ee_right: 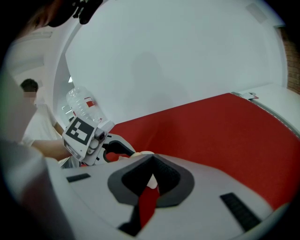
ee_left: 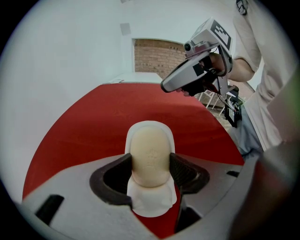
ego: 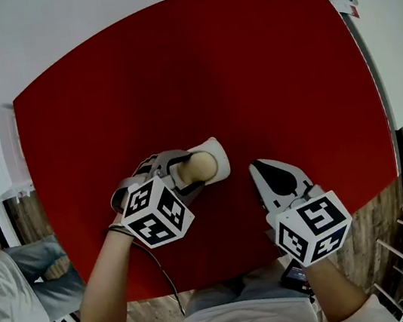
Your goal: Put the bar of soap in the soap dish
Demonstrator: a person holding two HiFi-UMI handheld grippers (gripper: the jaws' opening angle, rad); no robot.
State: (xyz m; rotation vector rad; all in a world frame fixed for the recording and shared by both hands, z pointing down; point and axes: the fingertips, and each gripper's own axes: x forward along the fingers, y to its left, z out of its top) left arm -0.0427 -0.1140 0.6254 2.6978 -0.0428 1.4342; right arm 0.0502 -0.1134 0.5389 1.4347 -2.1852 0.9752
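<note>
The left gripper (ee_left: 151,169) is shut on the pale beige, rounded bar of soap (ee_left: 150,154). Its two dark jaws press on the sides of the soap. The soap sits right over the small white soap dish (ee_left: 151,204), and the white rim of the dish shows all around it. The dish lies on the red counter (ego: 208,63), near the front edge.

The soap looks like it is down inside the dish, or very close to it. I cannot tell if it is touching the bottom.

The right gripper (ego: 264,170) holds nothing. Its jaws are together at the tips. It hangs over the counter just beside the dish, to the right, and does not touch it.

So I think the job is almost done. The soap has been carried to the dish. What is left is small: set the soap all the way down, open the left jaws, and pull the gripper away so the soap rests in the dish alone.
</note>
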